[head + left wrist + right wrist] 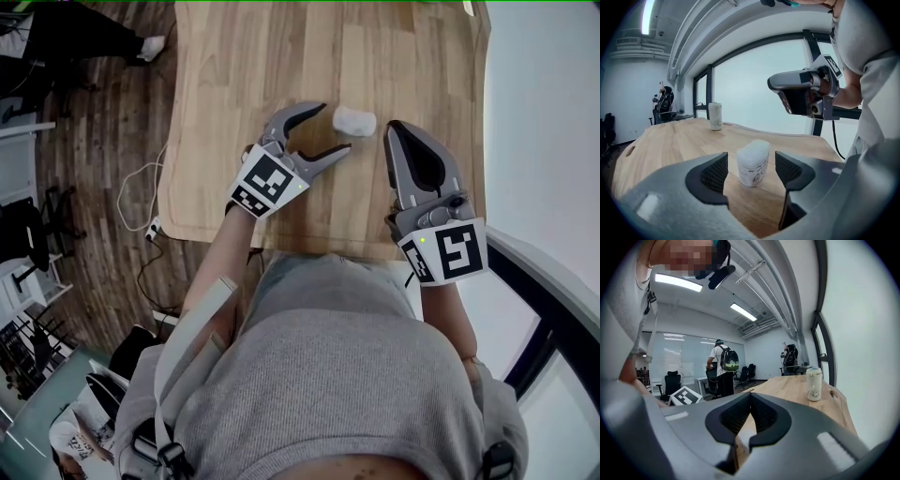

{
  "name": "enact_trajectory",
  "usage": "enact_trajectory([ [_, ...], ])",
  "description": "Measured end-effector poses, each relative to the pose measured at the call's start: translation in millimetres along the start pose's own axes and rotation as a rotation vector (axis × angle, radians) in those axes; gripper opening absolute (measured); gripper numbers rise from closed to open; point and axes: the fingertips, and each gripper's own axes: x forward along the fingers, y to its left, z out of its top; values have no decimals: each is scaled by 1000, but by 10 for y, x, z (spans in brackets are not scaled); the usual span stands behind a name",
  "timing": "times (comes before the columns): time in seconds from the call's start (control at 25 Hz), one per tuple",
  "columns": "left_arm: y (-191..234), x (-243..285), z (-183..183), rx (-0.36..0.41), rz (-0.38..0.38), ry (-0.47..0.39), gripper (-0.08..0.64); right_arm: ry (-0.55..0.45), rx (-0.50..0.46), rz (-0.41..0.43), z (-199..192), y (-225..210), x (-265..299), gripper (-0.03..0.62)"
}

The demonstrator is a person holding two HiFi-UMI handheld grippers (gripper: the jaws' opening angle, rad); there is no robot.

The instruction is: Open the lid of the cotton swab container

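The cotton swab container (354,119) is a small white translucent tub with print on its side, standing upright on the wooden table (244,75) with its lid down. My left gripper (333,127) is open, with its fingertips just short of the tub. In the left gripper view the tub (753,162) stands in line with the wide gap of that gripper (751,169), and neither pad touches it. My right gripper (395,128) is shut and empty, just right of the tub. It shows in the left gripper view as the right gripper (801,91), raised above the table.
A pale can (715,116) stands at the table's far end, and the right gripper view also has this can (813,384). The table's near edge (319,251) lies close under both hands. Office chairs and a person with a backpack (723,366) are beyond the table.
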Motion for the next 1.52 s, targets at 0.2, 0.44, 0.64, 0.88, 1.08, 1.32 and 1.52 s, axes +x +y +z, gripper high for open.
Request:
enact_trajectory([
  [0.2,7,61,-86,-9,-9,18,318,9,0,0,-37,-2,-15,0],
  [0.44,20,163,-200,-11,-20,51,318,22,6,-1,-79,-23,-25,0],
  [0.64,30,230,-243,-7,-25,66,318,32,2,4,-106,-12,-35,0],
  [0.88,12,298,-303,-7,-50,88,318,35,4,-1,-113,-50,-50,0],
  [1.08,4,347,-322,-4,-65,94,318,34,11,-7,-105,-63,-34,0],
  [1.32,-1,427,-335,0,-81,106,318,35,1,-3,-89,-91,-47,0],
  [1.52,-33,485,-355,-2,-99,114,318,41,6,-18,-81,-139,-64,0],
])
